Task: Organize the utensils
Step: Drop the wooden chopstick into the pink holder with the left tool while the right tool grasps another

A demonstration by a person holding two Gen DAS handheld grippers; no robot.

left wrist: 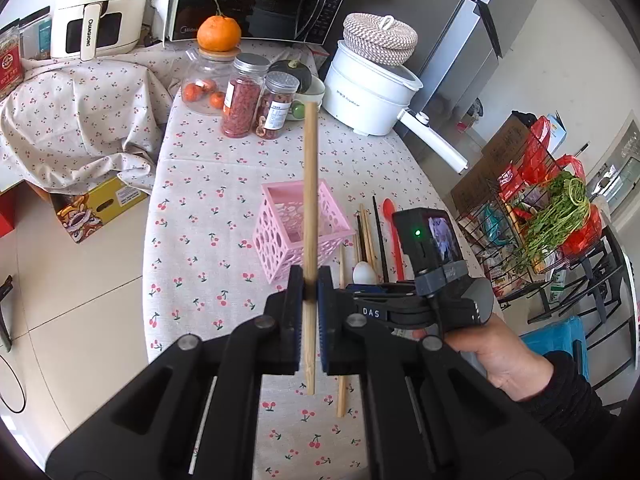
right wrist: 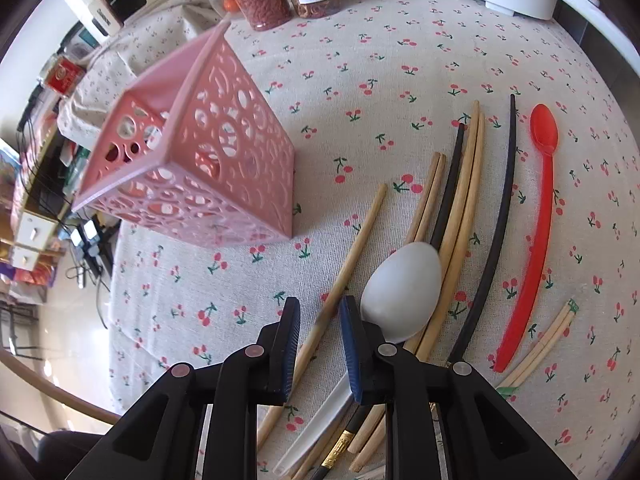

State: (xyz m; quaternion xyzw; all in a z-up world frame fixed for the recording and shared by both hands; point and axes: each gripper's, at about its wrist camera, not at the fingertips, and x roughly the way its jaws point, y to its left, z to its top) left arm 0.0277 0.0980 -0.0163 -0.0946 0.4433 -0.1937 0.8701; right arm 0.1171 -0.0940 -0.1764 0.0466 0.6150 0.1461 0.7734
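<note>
A single wooden chopstick (left wrist: 310, 200) is clamped upright between the jaws of the left hand-held gripper (left wrist: 310, 284), lifted off the table (left wrist: 200, 184) and lined up in front of the pink perforated basket (left wrist: 298, 232), in the left wrist view anyway. Whether its tip is over the basket opening can't really be told from that angle.

The right hand-held gripper (right wrist: 319, 320) is held low over the cherry-print table (right wrist: 400, 40), jaws narrowly parted with nothing pinched. One loose chopstick (right wrist: 352, 256) is seen lying on the cloth right in the gap between the fingers, not gripped.

The rest of the utensils are spread flat just beside it: a white spoon (right wrist: 402, 292) lying on top of a bunch of wooden chopsticks (right wrist: 466, 196), two black chopsticks (right wrist: 502, 216), a red spoon (right wrist: 534, 248) further out, and a small wrapped pair (right wrist: 548, 340) near the edge. The pink basket (right wrist: 192, 152) is standing just left of the pile.

Jars (left wrist: 242, 96) and a white cooker pot (left wrist: 368, 92) are parked at the far end of the table.
</note>
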